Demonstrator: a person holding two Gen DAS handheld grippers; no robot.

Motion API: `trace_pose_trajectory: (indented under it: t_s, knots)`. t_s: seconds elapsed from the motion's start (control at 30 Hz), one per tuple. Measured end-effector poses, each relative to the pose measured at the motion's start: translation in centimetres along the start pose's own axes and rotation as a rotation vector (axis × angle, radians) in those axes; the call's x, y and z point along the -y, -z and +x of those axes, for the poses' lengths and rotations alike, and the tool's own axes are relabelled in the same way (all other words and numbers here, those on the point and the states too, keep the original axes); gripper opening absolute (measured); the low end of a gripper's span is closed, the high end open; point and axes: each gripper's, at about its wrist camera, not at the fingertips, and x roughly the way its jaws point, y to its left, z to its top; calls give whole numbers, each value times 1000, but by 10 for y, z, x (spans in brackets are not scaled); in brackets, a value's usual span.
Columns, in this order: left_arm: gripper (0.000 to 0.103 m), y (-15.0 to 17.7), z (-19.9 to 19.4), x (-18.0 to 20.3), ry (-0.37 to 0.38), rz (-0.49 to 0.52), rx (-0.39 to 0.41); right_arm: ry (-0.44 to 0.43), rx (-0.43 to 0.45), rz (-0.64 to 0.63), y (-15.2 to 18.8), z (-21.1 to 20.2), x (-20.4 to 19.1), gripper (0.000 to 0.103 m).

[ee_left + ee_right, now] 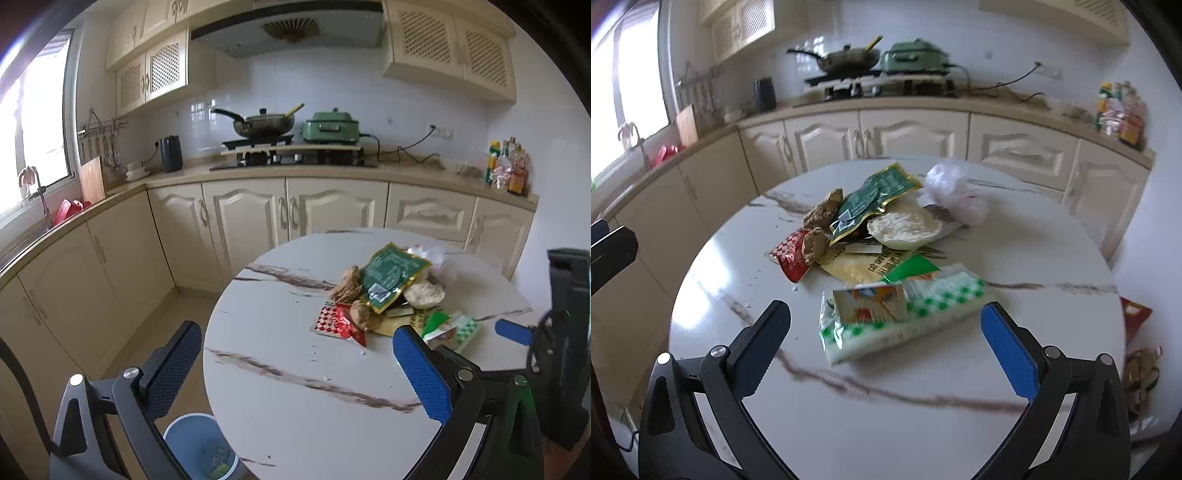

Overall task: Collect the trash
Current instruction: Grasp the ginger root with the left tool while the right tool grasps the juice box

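A heap of trash lies on the round marble table (280,384) (849,413): a dark green foil packet (391,277) (875,201), a red checkered wrapper (338,323) (790,254), brown lumps (347,286) (823,210), a white round cake (905,227), a clear plastic bag (955,192). A white wrapper with green dots (901,321) (458,330) lies nearest, just ahead of my right gripper (886,328), which is open and holds nothing. My left gripper (295,350) hangs open over the table's left edge, short of the heap. A blue bin (201,448) stands on the floor below it.
Cream cabinets and a counter run behind the table, with a pan (264,123), a green cooker (330,129) and bottles (508,168). More wrappers (1137,332) show past the table's right edge. The right gripper's body (561,332) shows in the left wrist view.
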Motion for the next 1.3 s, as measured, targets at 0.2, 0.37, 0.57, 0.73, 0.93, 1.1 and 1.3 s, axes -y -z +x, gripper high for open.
trace_pose_trajectory:
  t_s: [0.2,0.37,0.57,0.73,0.93,1.1,1.3]
  knots:
    - [102,-80,77,-6,15,-3,-61,-40,-73,-22,-8,34,-1,98]
    - [102,-95,121,-5,36,-5,-97,-39,-119,-31,-2,46,1,81]
    - [102,-99,153,3,65,-11,-147,-36,-94,-16,-3,41,12,48]
    - [102,-106,188,20,93,30,-180,-53,-78,12,-3,37,25,47]
    - [102,-111,232,45,86,118,-203,-68,-63,50,-7,32,37,48]
    - [89,-110,266,51,34,178,-234,-85,-48,75,-9,27,45,48]
    - [60,-107,292,55,79,192,-282,-103,-38,88,-12,25,48,48]
